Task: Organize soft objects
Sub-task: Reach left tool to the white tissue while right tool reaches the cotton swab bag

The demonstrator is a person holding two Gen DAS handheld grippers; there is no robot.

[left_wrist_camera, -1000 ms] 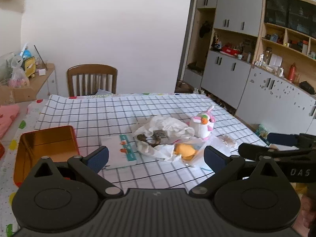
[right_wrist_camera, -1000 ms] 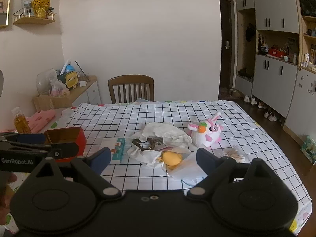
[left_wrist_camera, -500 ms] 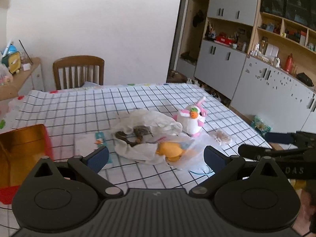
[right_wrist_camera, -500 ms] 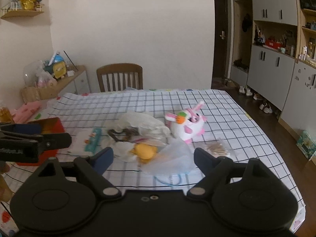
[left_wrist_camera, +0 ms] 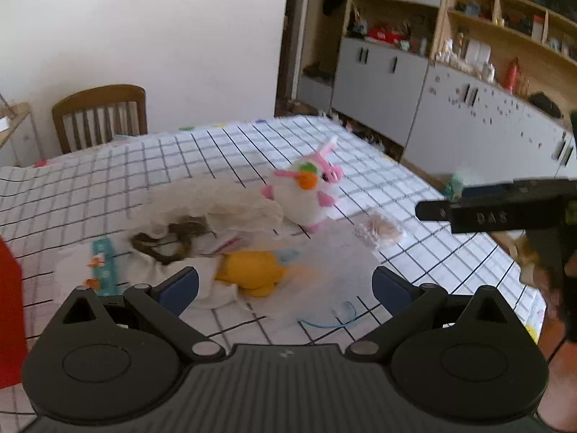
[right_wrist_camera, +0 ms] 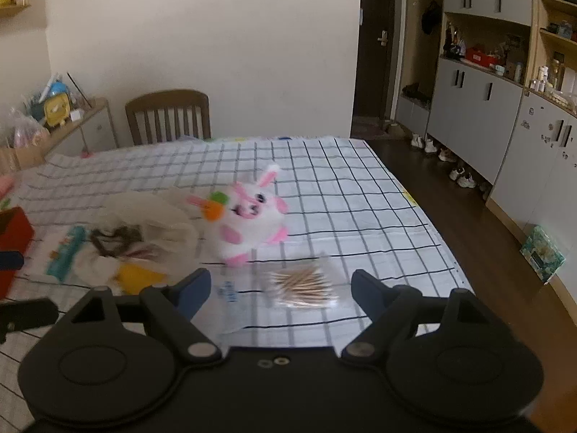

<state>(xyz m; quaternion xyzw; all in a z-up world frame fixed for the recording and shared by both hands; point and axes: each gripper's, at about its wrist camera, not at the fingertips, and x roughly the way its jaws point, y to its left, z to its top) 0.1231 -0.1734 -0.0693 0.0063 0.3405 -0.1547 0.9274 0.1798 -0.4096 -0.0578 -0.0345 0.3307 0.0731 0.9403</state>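
Note:
A white and pink plush rabbit [left_wrist_camera: 310, 195] [right_wrist_camera: 249, 223] with an orange carrot lies on the checked tablecloth. A yellow soft toy [left_wrist_camera: 252, 272] [right_wrist_camera: 135, 278] lies beside a crumpled white bag [left_wrist_camera: 212, 205] [right_wrist_camera: 144, 209]. My left gripper [left_wrist_camera: 285, 283] is open and empty, hovering just in front of the yellow toy. My right gripper [right_wrist_camera: 281, 288] is open and empty, above a clear bag of toothpicks [right_wrist_camera: 306, 281] [left_wrist_camera: 378, 229], with the rabbit just beyond. The right gripper's side shows at the right of the left wrist view [left_wrist_camera: 505, 209].
A red tin [right_wrist_camera: 12, 231] [left_wrist_camera: 9, 288] stands at the table's left. A teal and white packet [left_wrist_camera: 102, 263] [right_wrist_camera: 66, 249] lies next to the bag. A wooden chair [right_wrist_camera: 169, 115] stands at the far side. Grey cabinets [right_wrist_camera: 505, 126] line the right wall.
Both grippers have swung right and moved closer to the pile. The rabbit and yellow toy look larger; the red tin has slid to the left edge.

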